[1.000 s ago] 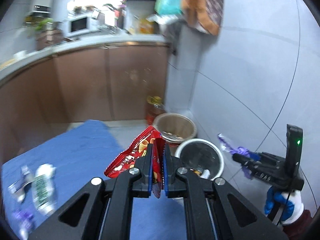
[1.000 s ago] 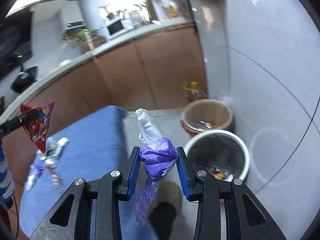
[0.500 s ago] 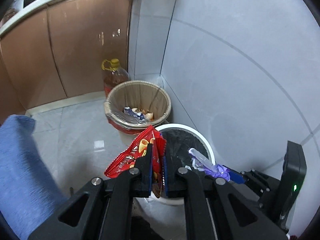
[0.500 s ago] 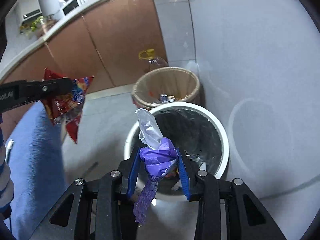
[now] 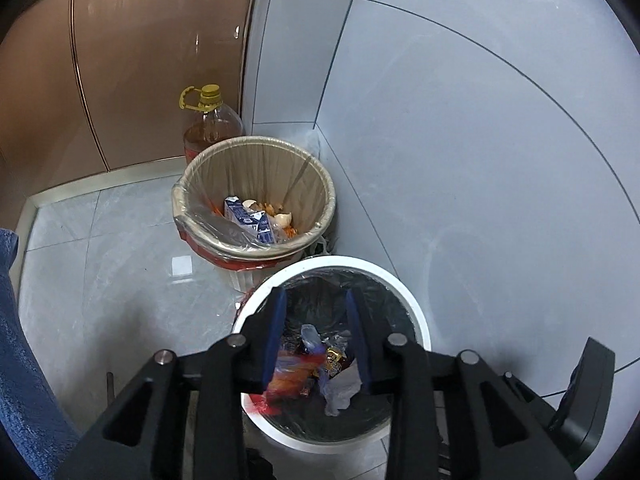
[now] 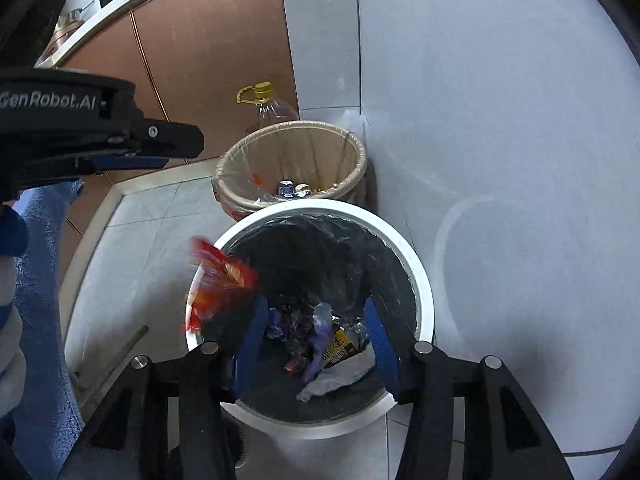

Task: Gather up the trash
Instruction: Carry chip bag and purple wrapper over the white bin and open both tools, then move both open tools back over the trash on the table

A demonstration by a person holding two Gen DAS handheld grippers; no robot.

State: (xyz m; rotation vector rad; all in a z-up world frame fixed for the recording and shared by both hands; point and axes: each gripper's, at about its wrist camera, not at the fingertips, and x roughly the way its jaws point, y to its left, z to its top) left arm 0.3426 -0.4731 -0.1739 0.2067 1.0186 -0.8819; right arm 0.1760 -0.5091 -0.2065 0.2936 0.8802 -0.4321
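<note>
Trash lies in the white bin [image 6: 424, 300]: a blurred red snack bag [image 6: 218, 280] sits at its left rim, and a purple wrapper [image 6: 320, 332] lies at its bottom. I see my left gripper [image 5: 316, 336] and right gripper [image 6: 316, 344] above the bin, jaws apart and empty. Behind the bin stand a tan bin [image 5: 320, 172] and an oil bottle [image 5: 210, 124].

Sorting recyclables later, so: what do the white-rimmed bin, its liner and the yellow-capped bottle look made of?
White-rimmed bin: smooth glossy rim, probably plastic.
Its liner: thin black plastic film, going by the wrinkles and sheen.
Yellow-capped bottle: clear plastic, likely PET, with amber liquid showing through; cap and carry handle are opaque yellow plastic.
</note>
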